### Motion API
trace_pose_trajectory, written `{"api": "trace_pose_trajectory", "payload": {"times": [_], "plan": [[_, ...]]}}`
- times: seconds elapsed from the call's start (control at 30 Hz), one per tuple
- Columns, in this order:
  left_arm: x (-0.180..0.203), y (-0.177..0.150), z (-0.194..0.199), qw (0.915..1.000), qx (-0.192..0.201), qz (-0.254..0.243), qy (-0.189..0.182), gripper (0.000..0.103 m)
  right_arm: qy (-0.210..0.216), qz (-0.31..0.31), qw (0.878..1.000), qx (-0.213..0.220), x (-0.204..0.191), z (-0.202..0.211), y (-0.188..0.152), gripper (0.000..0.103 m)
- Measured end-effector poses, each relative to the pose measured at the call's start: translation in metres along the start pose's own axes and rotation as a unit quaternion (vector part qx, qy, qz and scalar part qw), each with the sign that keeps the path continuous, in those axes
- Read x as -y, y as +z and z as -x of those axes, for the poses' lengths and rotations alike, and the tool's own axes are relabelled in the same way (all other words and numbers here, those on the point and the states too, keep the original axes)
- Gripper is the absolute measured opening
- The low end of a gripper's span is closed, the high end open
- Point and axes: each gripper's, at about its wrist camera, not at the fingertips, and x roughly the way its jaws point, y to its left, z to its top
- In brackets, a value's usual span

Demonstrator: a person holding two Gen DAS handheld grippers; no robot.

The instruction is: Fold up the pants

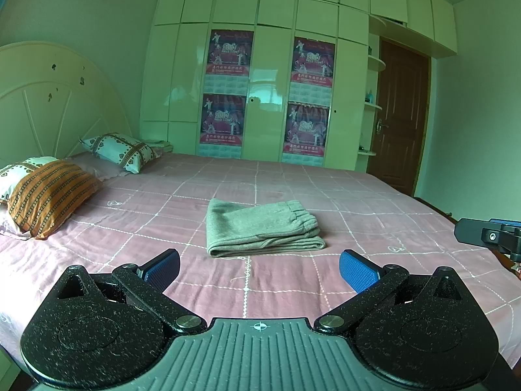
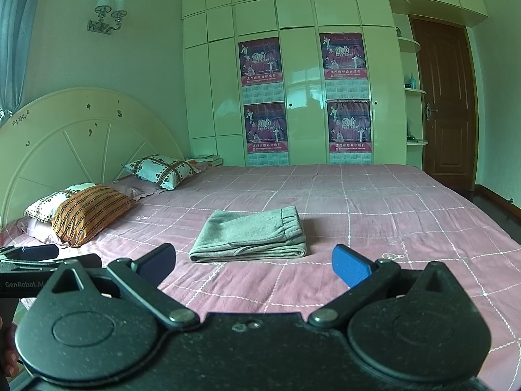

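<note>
While both grippers hang back over the near edge of the bed [image 1: 325,179], I see the grey pants [image 1: 263,228] lying as a squared bundle of several layers in the middle of the pink checked sheet, clear of every edge and touched by nothing. Its long axis runs left to right across my view, the elastic waistband at the right end, a rounded fold at the left, and stacked fold edges facing me. From the left gripper [image 1: 259,268] the bundle sits straight ahead and a little beyond the fingertips; from the right gripper [image 2: 254,265] it also lies ahead, nearly centred between the blue pads. Neither is clearly nearer, as far as I can judge. Both sets of jaws stand spread wide and hold nothing, with only bare sheet between them. Each tool shows at the edge of the other's view, so the two sit side by side. Two patterned pillows [image 2: 84,208] rest near the headboard [image 2: 81,137] at the bed's left end, well apart from the bundle. By my reading the folding looks finished or very nearly so, and any further move would be a short reach forward to the near fold edges.
</note>
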Motion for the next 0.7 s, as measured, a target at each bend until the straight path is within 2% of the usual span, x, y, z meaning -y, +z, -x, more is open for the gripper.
{"api": "trace_pose_trajectory", "payload": {"times": [0.27, 0.4, 0.7], "plan": [[-0.0005, 0.0002, 0.0001, 1.0000, 0.001, 0.002, -0.002, 0.103, 0.000, 0.001, 1.000, 0.001, -0.0006, 0.0002, 0.0003, 0.097], [0.0020, -0.0012, -0.0006, 0.9996, 0.004, -0.028, 0.010, 0.103, 0.000, 0.001, 1.000, 0.001, 0.0002, 0.0002, 0.0008, 0.097], [-0.0042, 0.0013, 0.0024, 0.9998, 0.011, -0.010, 0.017, 0.103, 0.000, 0.001, 1.000, 0.000, 0.0005, 0.0001, 0.0008, 0.097]]}}
